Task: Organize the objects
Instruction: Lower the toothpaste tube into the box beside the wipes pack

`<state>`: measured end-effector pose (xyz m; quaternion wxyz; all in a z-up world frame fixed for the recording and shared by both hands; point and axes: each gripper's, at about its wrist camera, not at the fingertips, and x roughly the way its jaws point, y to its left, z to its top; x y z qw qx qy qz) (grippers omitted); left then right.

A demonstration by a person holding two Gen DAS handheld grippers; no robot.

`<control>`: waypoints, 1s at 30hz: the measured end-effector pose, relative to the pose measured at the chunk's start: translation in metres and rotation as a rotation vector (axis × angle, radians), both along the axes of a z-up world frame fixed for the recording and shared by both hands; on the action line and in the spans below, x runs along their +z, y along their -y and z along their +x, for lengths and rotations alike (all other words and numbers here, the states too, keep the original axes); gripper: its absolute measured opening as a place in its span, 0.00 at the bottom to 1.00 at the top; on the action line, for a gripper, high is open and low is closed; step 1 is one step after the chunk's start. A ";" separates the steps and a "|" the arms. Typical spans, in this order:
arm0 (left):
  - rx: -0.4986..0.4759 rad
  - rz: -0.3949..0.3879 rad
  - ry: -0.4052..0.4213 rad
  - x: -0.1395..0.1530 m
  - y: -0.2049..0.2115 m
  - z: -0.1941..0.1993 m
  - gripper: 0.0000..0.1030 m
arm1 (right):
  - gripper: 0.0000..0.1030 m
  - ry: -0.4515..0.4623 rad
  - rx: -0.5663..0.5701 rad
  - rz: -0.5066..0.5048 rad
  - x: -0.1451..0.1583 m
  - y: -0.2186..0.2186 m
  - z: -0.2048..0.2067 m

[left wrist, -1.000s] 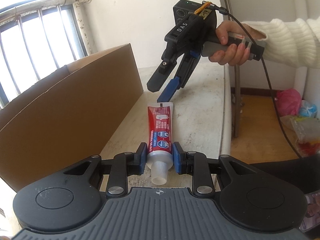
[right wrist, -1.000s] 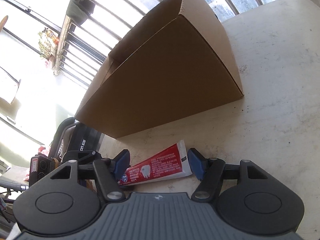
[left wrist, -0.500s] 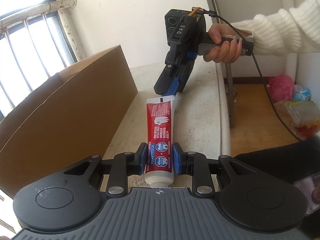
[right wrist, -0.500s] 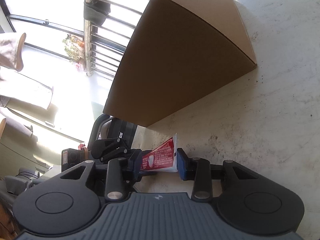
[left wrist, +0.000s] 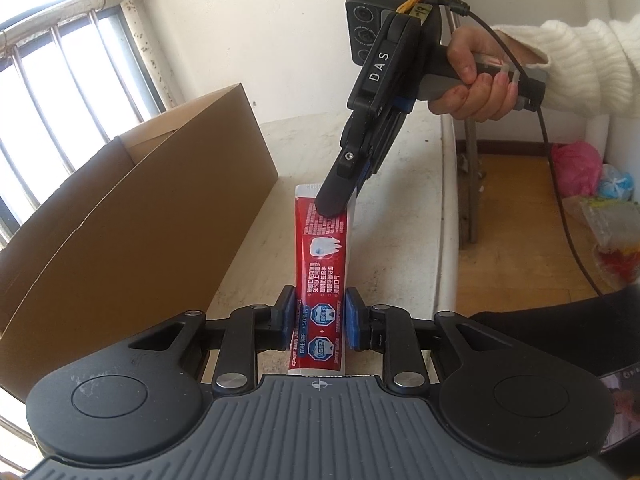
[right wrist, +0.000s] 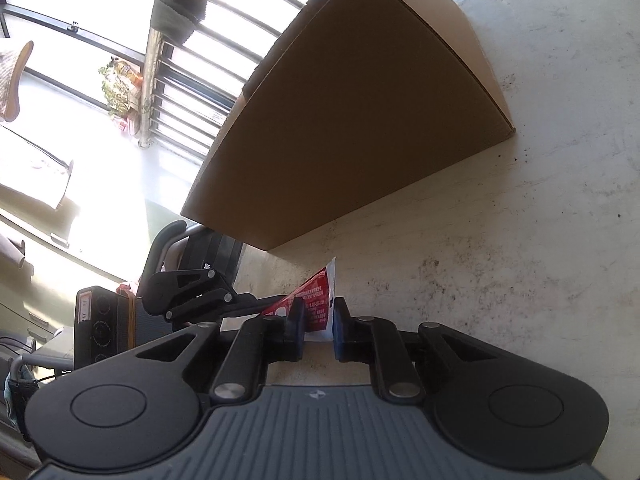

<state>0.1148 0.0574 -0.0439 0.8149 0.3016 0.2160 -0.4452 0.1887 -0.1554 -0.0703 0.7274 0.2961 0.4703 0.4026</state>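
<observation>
Pale, speckled stone makes up the countertop (right wrist: 520, 240), which runs beside a barred window (left wrist: 60, 80) and carries an open cardboard box (left wrist: 132, 216) of plain brown corrugated board, its flaps up and its long wall just beside the work.

Between the two grippers a red toothpaste tube (left wrist: 322, 276) is held clear of the counter, lengthwise. The left gripper (left wrist: 320, 318) is clamped across the fat cap end, blue pads pressing the glossy laminate from either side. The right gripper (left wrist: 340, 206), carried by a hand (left wrist: 476, 80) in a white knitted sleeve (left wrist: 584, 68), has its jaws closed on the flat crimped tail; from its own wrist camera the pads (right wrist: 339, 326) sit tight against the white seam edge.

A grip at each end probably serves to steady a soft, floppy tube that would sag or twist from one pinch, and to keep it level for lifting over the box wall. The tube looks pliant and slick, so the thin crimp may slip from the right pads sooner than the thicker shoulder does from the left.

Beyond the counter edge lie a wooden floor (left wrist: 520, 240) and some crumpled plastic bags (left wrist: 600, 200).
</observation>
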 end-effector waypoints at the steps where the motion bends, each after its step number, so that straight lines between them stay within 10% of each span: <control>1: -0.006 0.013 0.005 0.003 0.002 -0.005 0.23 | 0.13 0.000 0.004 0.014 0.002 0.001 -0.002; 15: -0.028 0.074 0.156 0.077 0.011 -0.039 0.22 | 0.11 0.182 0.002 0.071 0.085 0.014 -0.046; 30: 0.047 0.354 0.197 0.124 0.008 0.084 0.22 | 0.11 0.136 -0.070 0.064 0.133 -0.032 0.080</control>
